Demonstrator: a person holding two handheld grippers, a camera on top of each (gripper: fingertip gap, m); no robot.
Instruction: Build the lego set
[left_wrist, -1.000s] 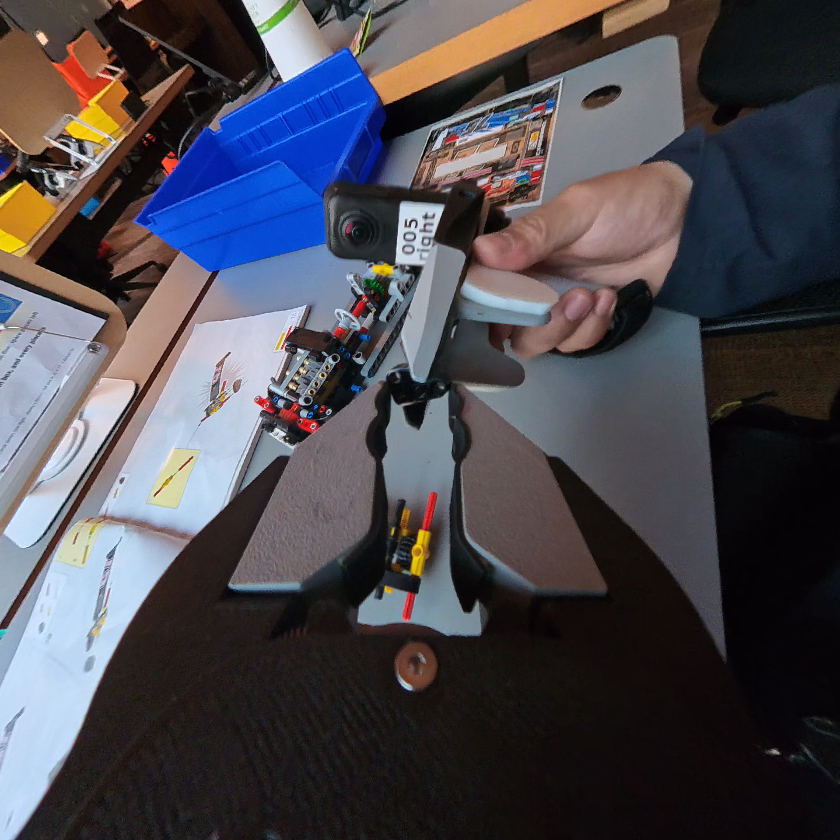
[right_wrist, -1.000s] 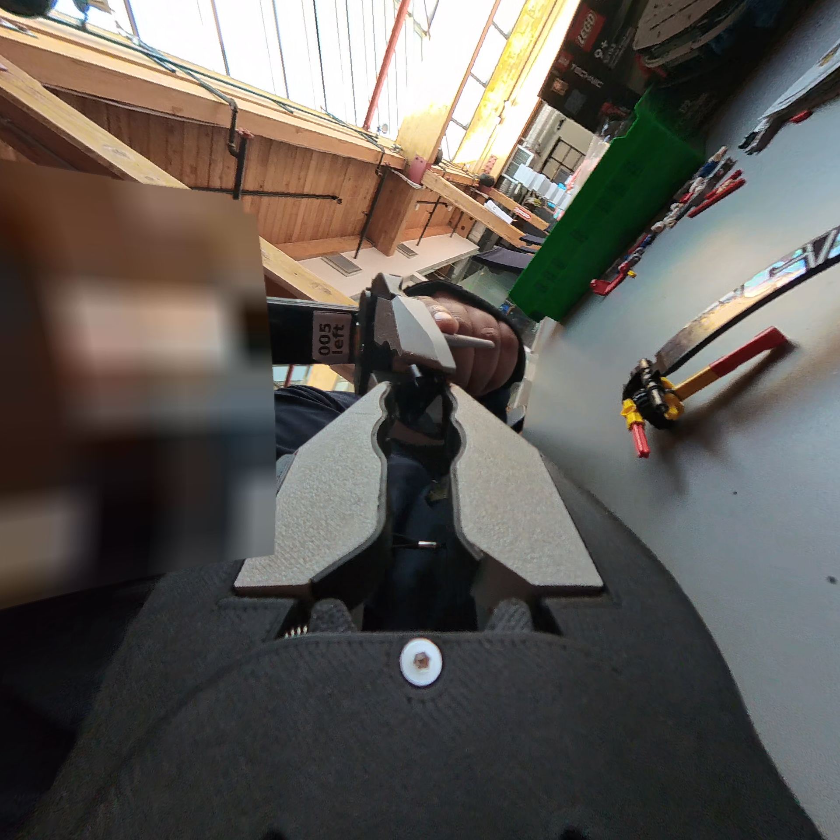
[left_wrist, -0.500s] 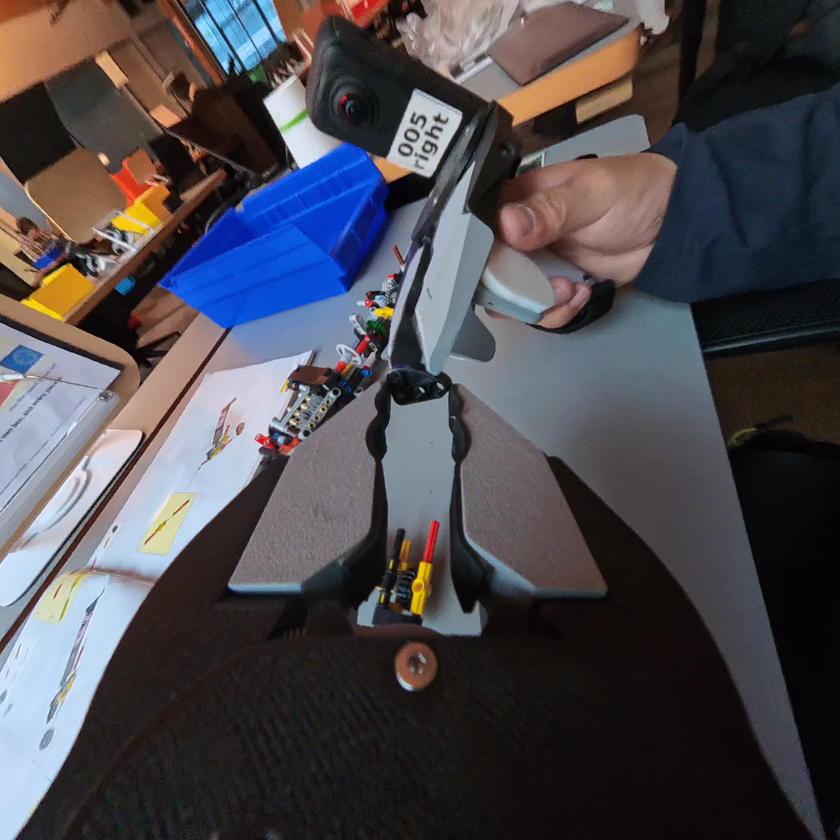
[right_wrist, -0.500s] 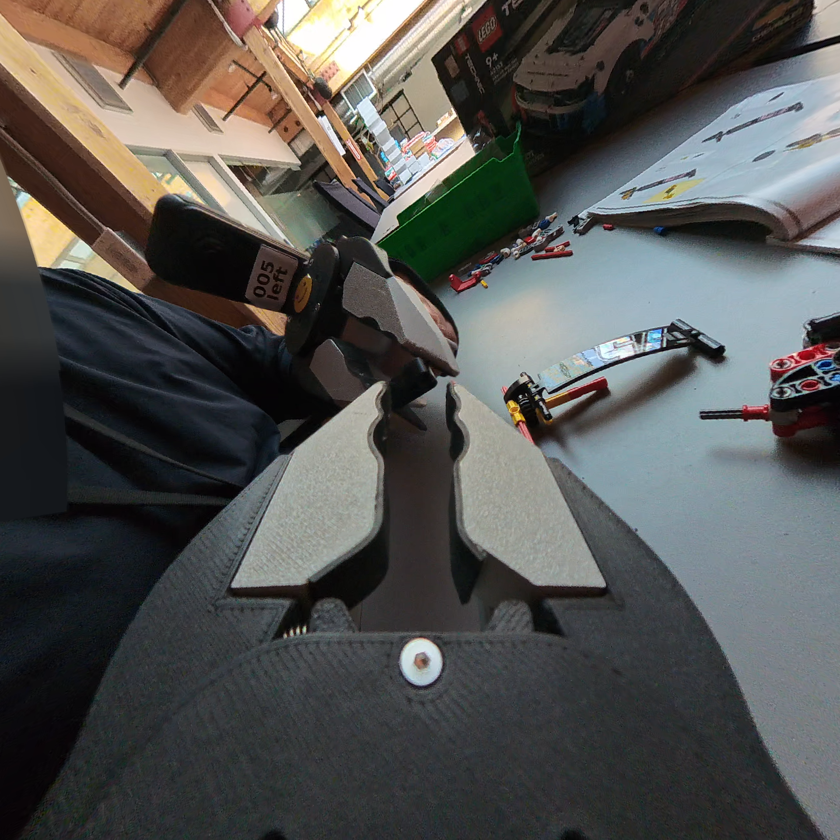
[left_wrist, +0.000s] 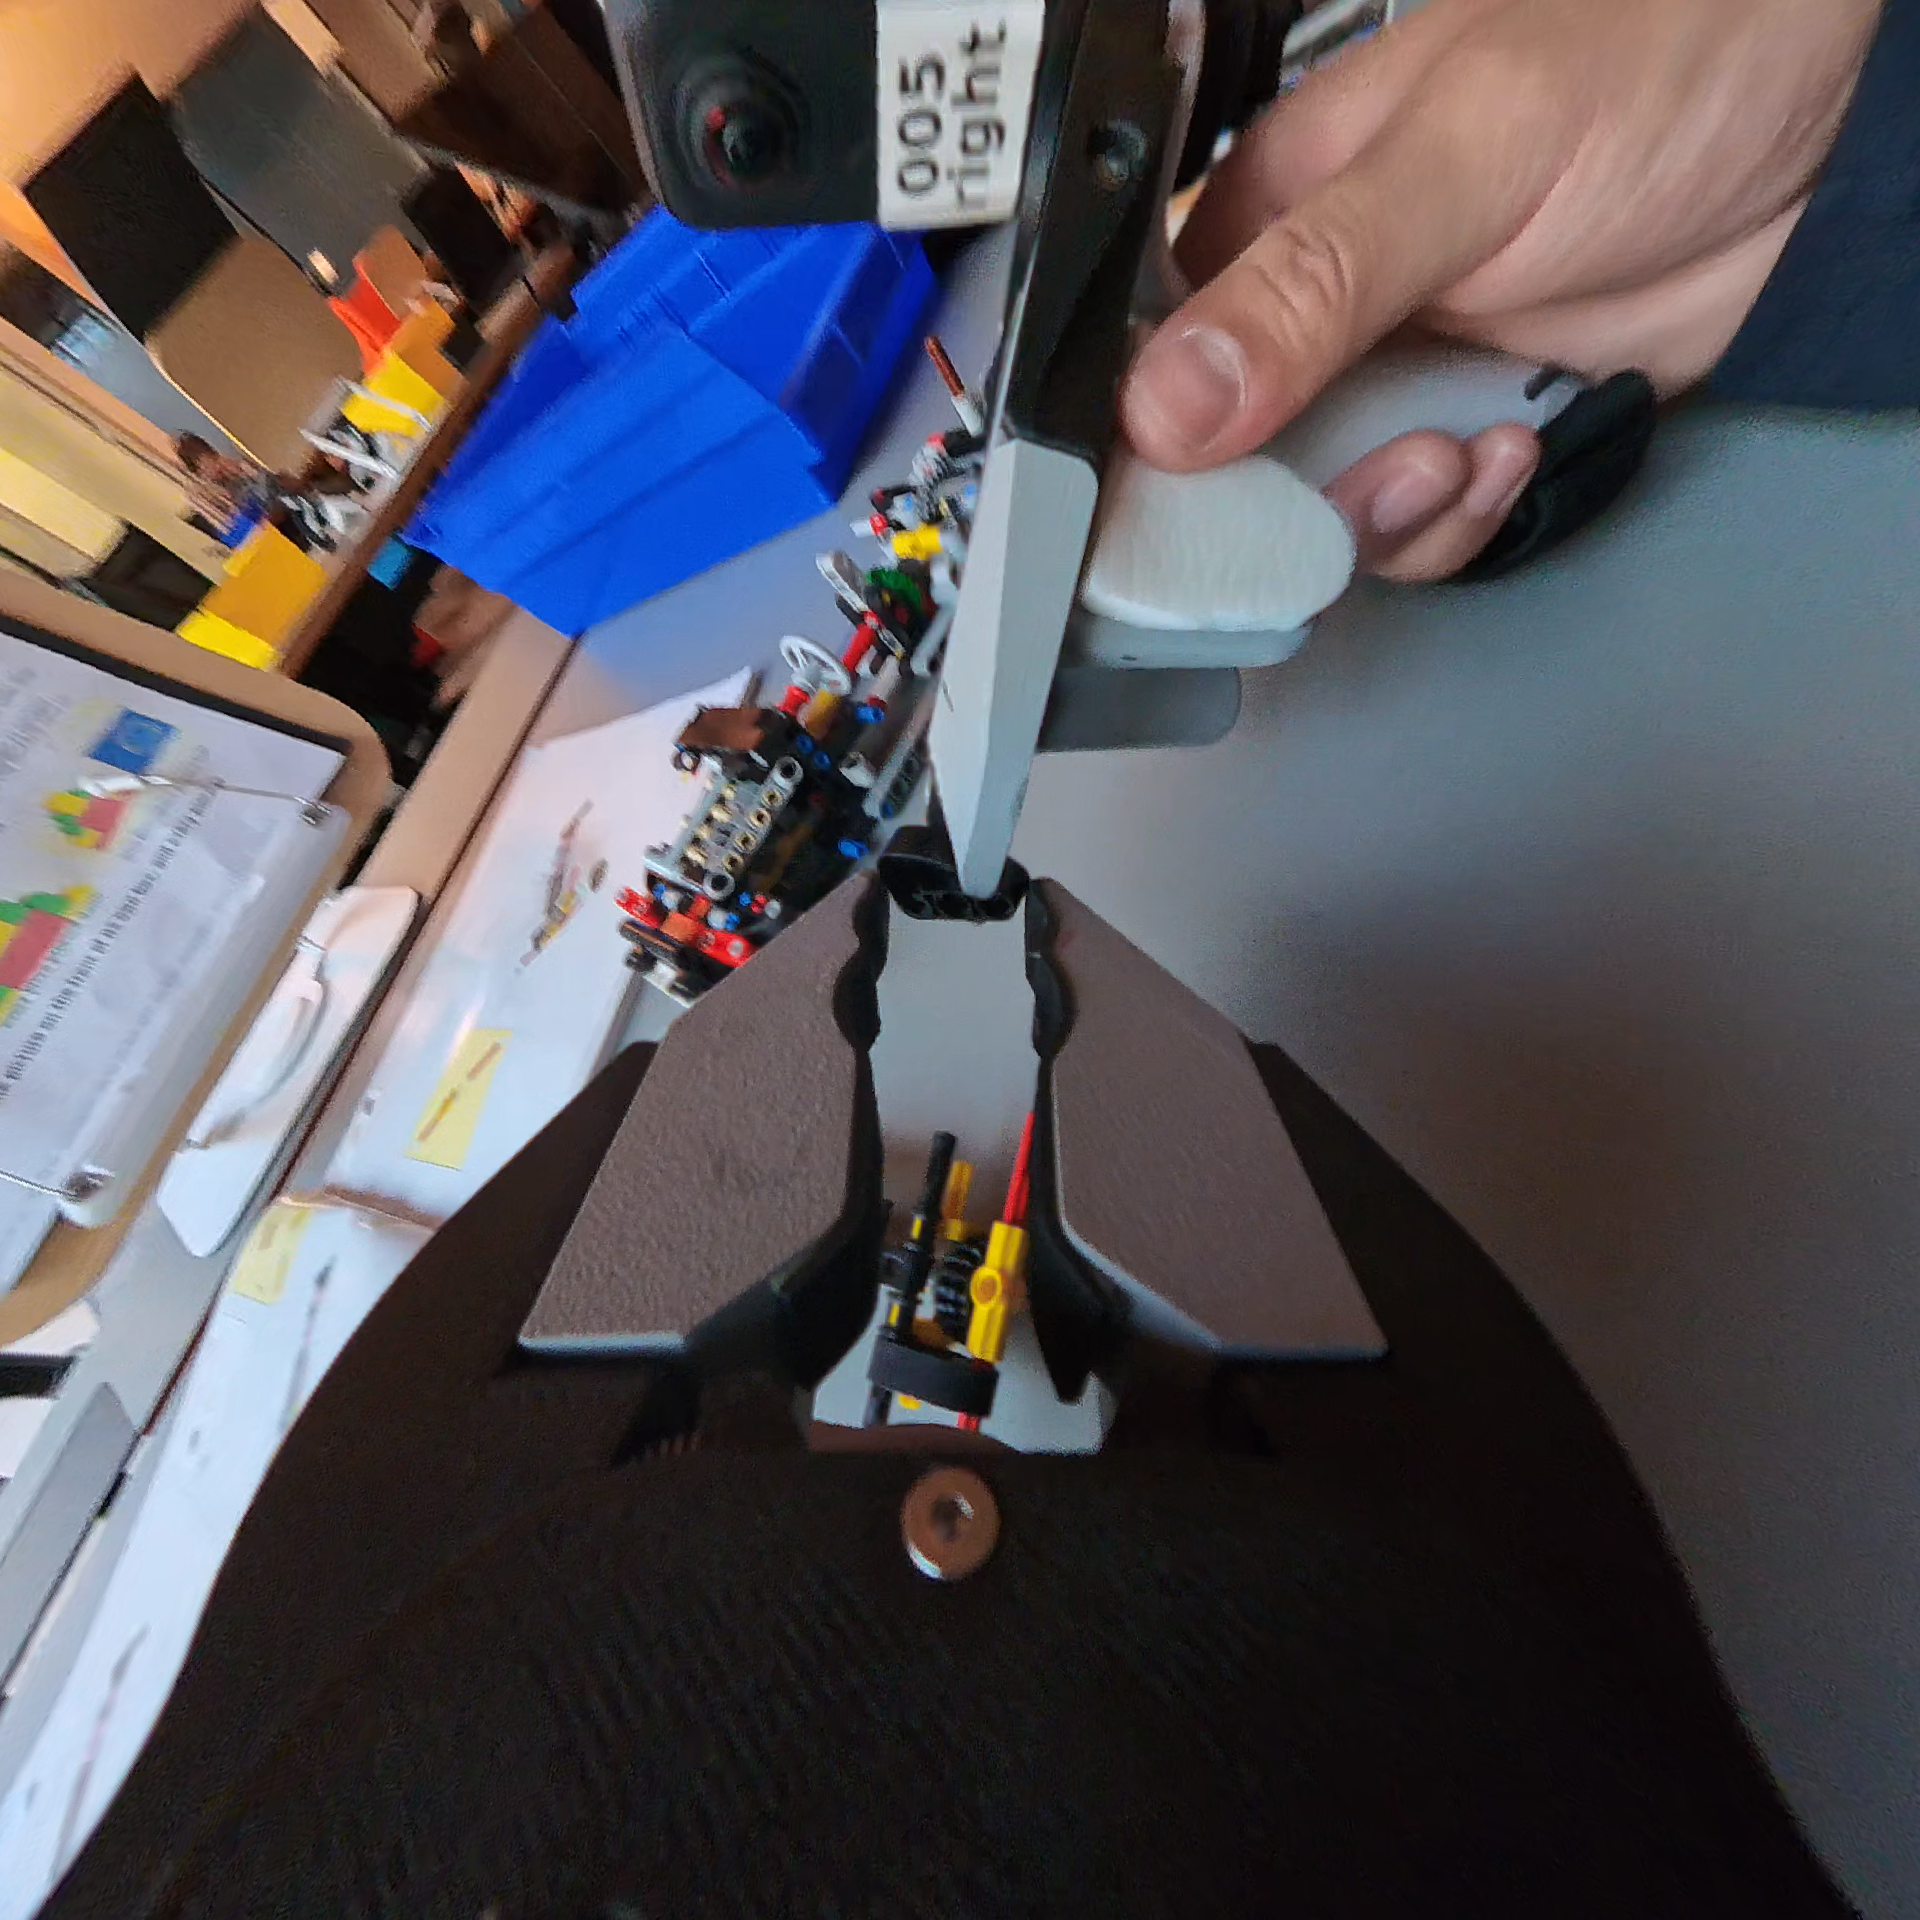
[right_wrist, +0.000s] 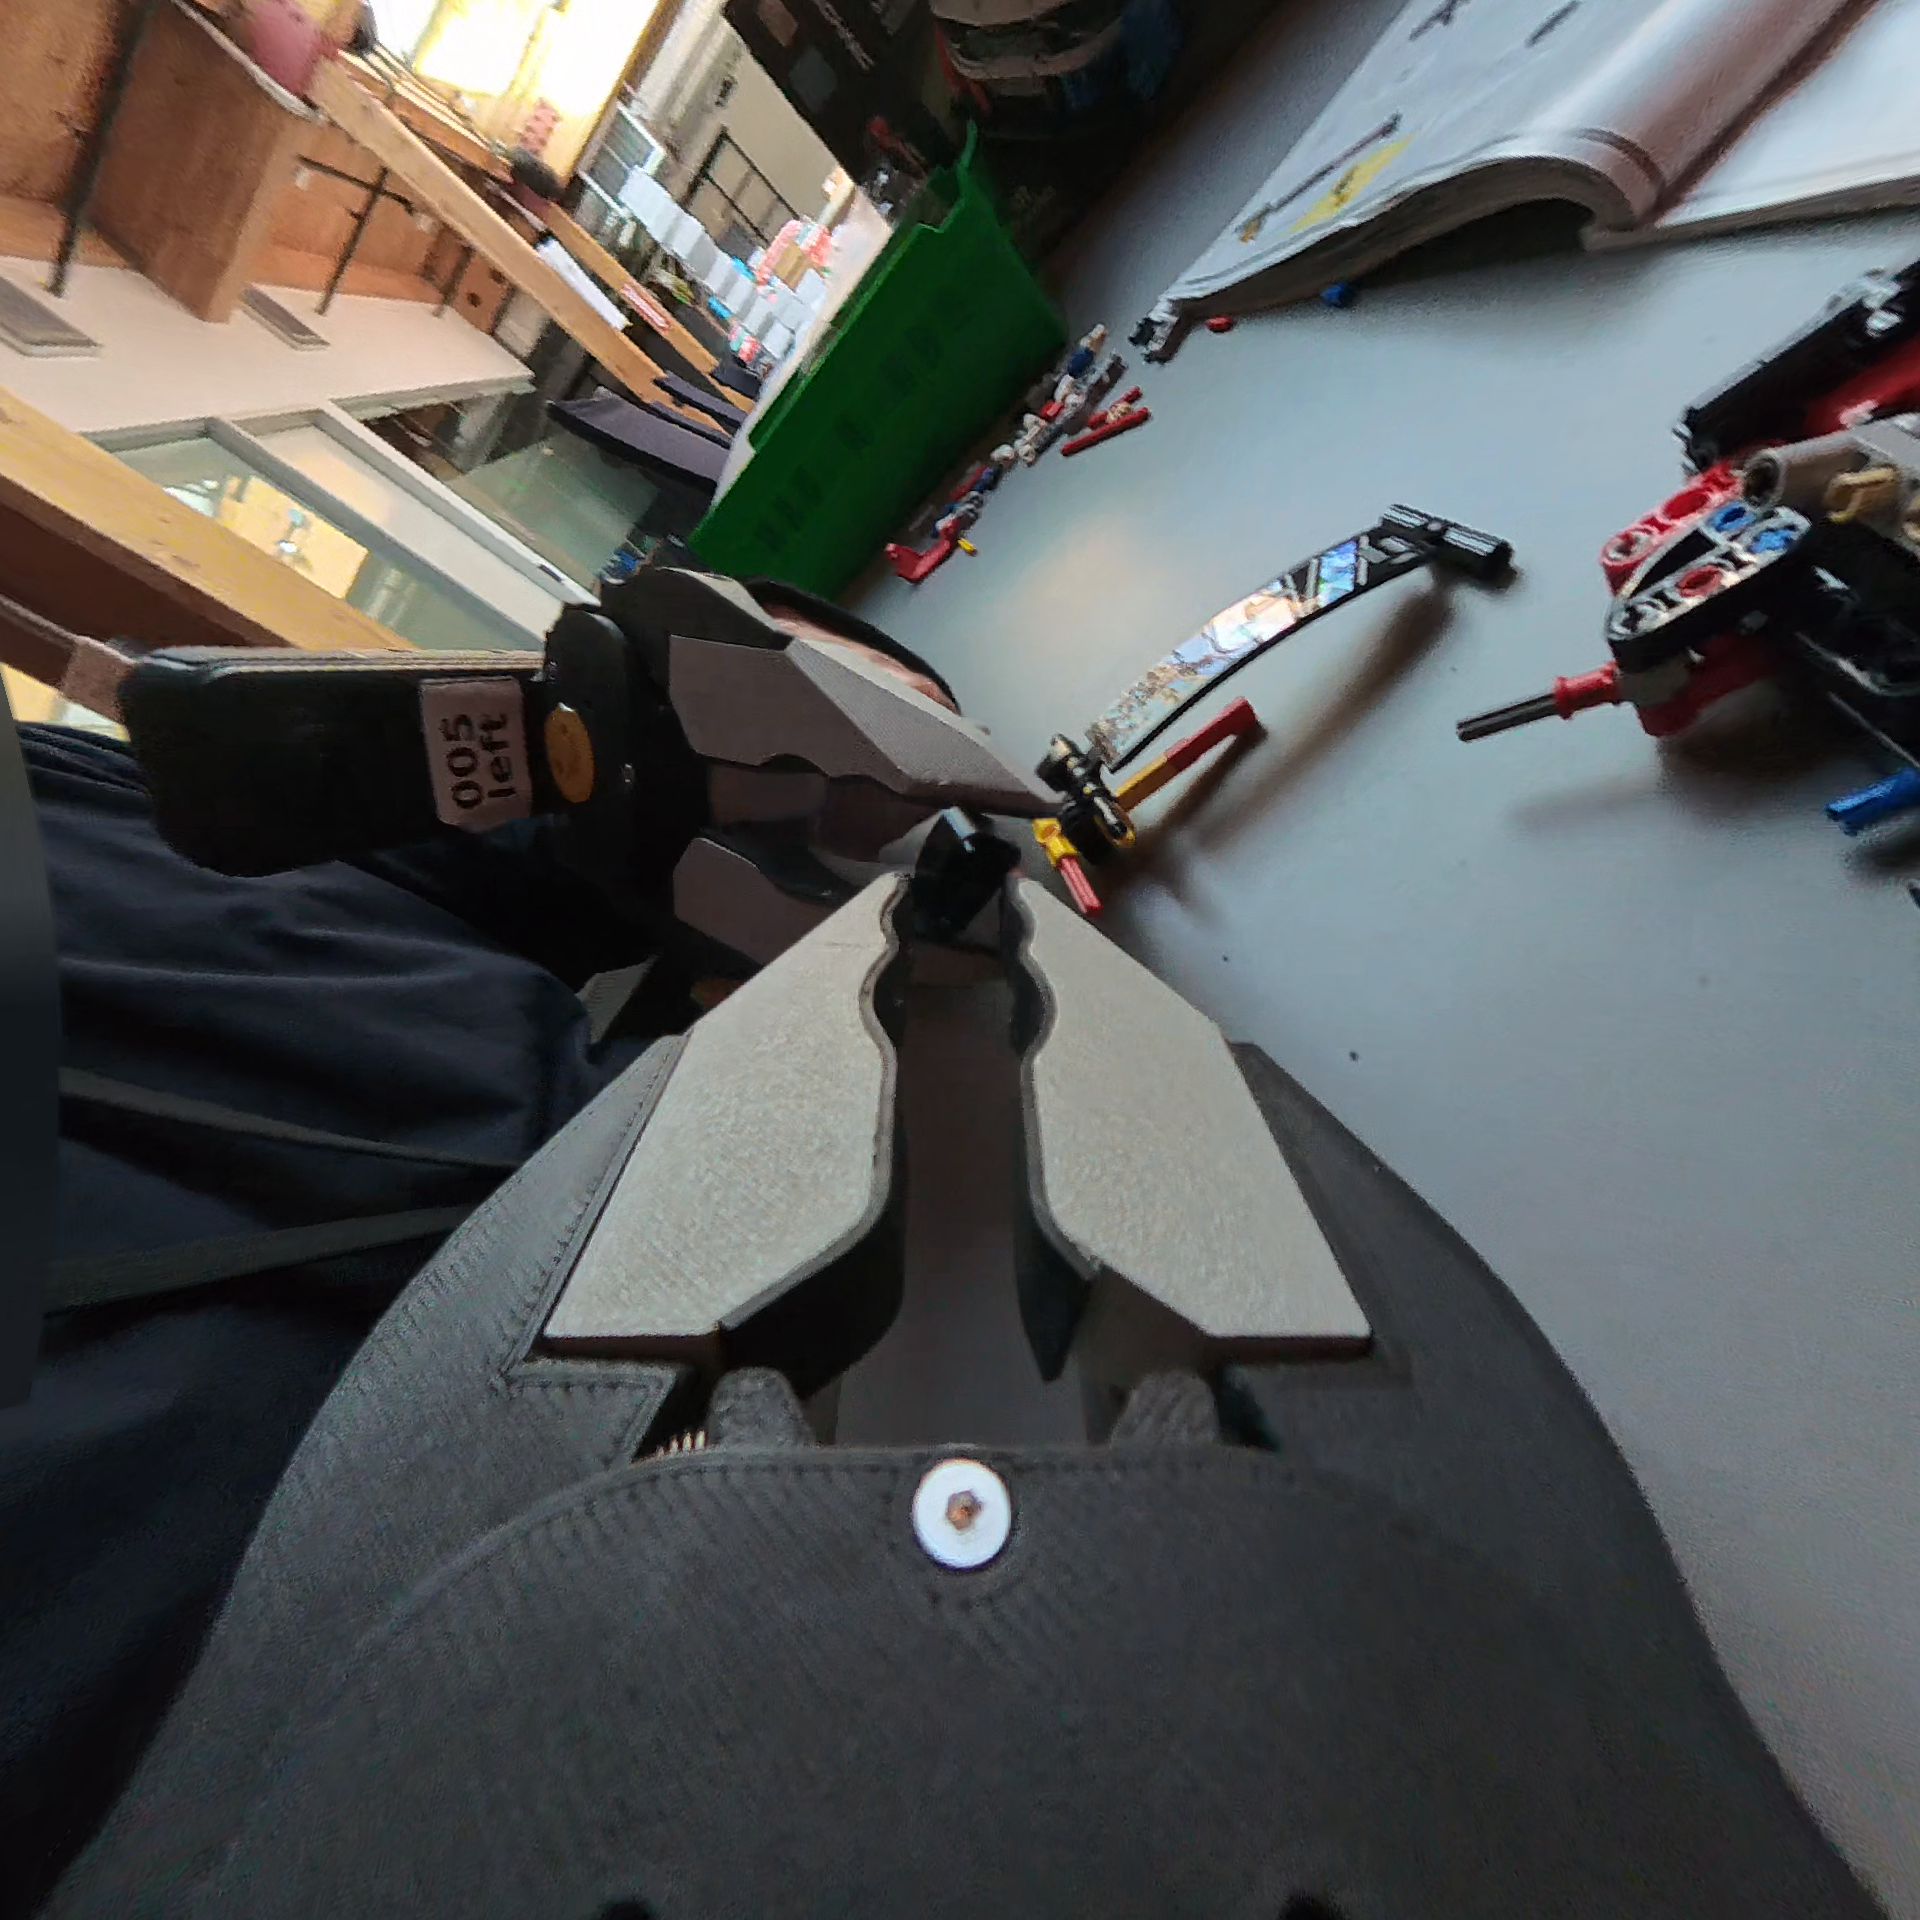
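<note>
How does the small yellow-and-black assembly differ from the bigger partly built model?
The small assembly is few pieces plus a curved panel; the partly built model is far bulkier. The assembly is mainly yellow and black; the model shows blue pins. Both rest on the grey table.

Close wrist views, facing, table (left_wrist: 1455, 935) shared

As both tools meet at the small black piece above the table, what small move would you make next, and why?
Probably ease the left tool open a little: the right tool appears to pinch the same black piece, so one grip seems enough to carry it.
</note>
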